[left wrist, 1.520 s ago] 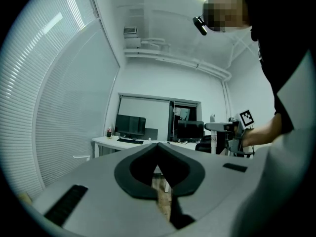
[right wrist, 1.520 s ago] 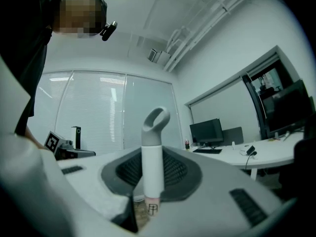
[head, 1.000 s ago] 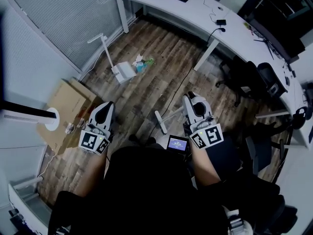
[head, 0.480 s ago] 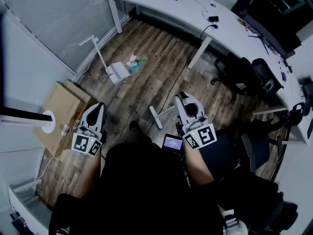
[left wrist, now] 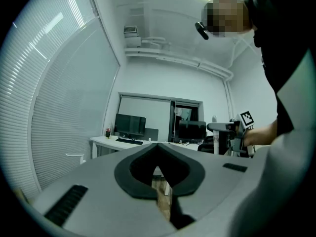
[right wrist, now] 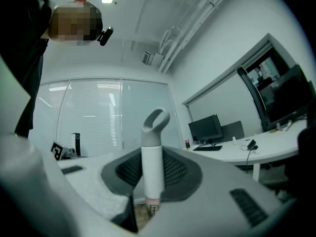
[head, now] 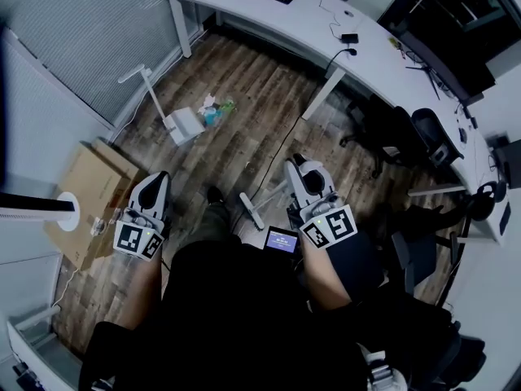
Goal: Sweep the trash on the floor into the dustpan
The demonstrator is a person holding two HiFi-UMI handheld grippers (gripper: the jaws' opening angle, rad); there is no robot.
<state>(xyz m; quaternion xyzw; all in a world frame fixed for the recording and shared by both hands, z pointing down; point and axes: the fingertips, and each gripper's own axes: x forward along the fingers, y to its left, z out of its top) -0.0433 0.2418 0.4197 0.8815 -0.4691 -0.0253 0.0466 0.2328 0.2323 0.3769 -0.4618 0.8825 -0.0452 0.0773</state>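
A white long-handled dustpan [head: 182, 125] stands on the wooden floor near the blinds. Right beside it lies a small pile of trash [head: 214, 110], white and green bits. My right gripper [head: 296, 172] is shut on the broom handle [right wrist: 151, 158], which is white with a grey loop on top. The broom head [head: 250, 211] rests on the floor left of that gripper, well short of the trash. My left gripper [head: 155, 183] is shut with nothing between its jaws [left wrist: 158, 167] and points level. It hovers over the floor beside the cardboard box.
A flattened cardboard box [head: 88, 191] lies at the left with a white round stand [head: 67, 207] on it. A curved white desk [head: 286, 16] with monitors, black office chairs [head: 404, 132] and a floor cable [head: 285, 143] fill the far and right sides. My shoe [head: 213, 195] shows below.
Both grippers and the broom have shifted left in the head view. The dustpan and trash have slid toward the upper left of the picture. Neither grip has changed.
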